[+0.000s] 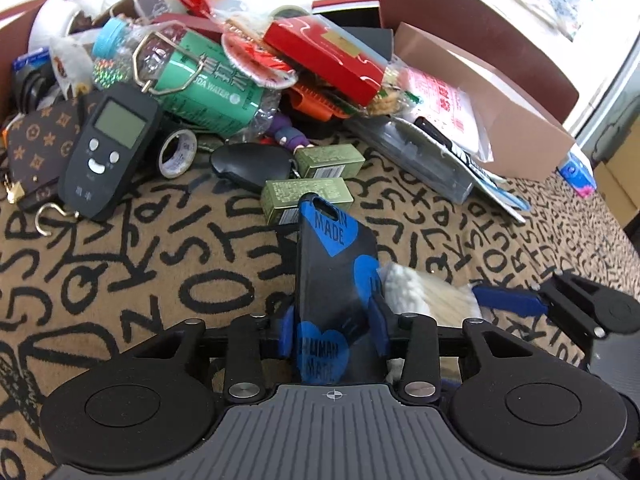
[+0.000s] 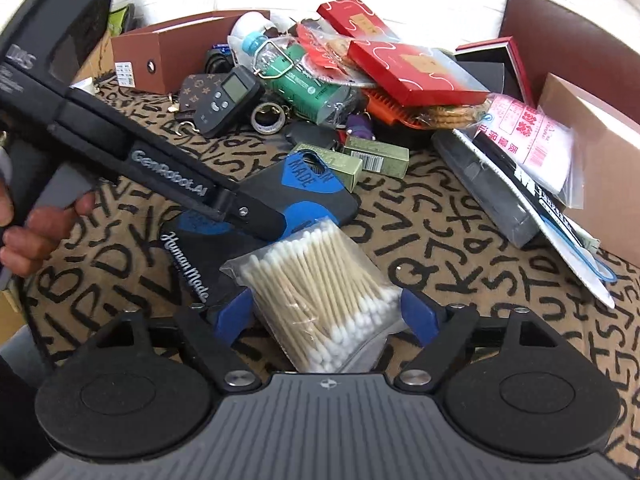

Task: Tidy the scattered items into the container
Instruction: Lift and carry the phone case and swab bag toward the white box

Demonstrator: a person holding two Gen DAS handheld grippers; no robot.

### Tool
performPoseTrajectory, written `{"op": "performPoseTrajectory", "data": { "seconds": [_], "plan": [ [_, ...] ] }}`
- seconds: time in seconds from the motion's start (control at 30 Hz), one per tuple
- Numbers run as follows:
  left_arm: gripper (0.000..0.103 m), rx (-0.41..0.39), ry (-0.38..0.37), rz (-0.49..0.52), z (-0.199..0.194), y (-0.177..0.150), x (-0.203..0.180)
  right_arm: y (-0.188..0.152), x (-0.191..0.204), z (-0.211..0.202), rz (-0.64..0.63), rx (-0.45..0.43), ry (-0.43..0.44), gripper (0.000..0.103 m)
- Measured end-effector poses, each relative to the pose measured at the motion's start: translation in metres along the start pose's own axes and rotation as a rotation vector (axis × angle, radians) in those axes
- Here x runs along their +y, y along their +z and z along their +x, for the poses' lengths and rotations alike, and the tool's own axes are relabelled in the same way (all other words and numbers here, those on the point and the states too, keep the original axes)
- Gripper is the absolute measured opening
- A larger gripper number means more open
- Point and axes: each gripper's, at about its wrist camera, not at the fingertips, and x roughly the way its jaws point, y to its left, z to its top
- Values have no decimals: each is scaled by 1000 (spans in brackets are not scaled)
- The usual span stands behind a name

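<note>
My left gripper [image 1: 334,330] is shut on a black phone case with blue hearts [image 1: 334,264], held above the patterned cloth; the case also shows in the right wrist view [image 2: 304,196] with the left gripper's arm across it. My right gripper [image 2: 328,314] is shut on a clear bag of cotton swabs [image 2: 316,292], which appears in the left wrist view [image 1: 420,292] just right of the case. A heap of scattered items lies ahead, with a green soda water bottle [image 1: 200,80], a black hand scale [image 1: 106,148], red boxes [image 1: 324,56] and two green boxes [image 1: 308,196].
A brown cardboard box [image 1: 500,112] stands at the right of the heap, also in the right wrist view [image 2: 600,140]. Another brown box [image 2: 160,60] stands at the back left. A grey case [image 2: 488,196], tape roll [image 1: 178,152] and monogram pouch [image 1: 38,148] lie on the lettered cloth [image 1: 140,272].
</note>
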Motion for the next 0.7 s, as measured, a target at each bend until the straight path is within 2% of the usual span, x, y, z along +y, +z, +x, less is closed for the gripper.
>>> {"op": "performPoseTrajectory", "data": {
  "seconds": [0.07, 0.13, 0.3, 0.5, 0.7],
  "plan": [
    [35, -2, 4, 25, -2, 0, -2, -1, -1, 2, 11, 2, 4, 85],
    [34, 1, -1, 30, -4, 0, -2, -3, -2, 1, -4, 15, -1, 81],
    [34, 17, -18, 3, -4, 1, 4, -4, 1, -7, -73, 47, -8, 77],
    [33, 23, -19, 6, -4, 2, 4, 3, 6, 3, -164, 34, 0, 83],
    [33, 31, -32, -6, -5, 3, 7, 6, -4, 14, -114, 43, 29, 88]
  ]
}}
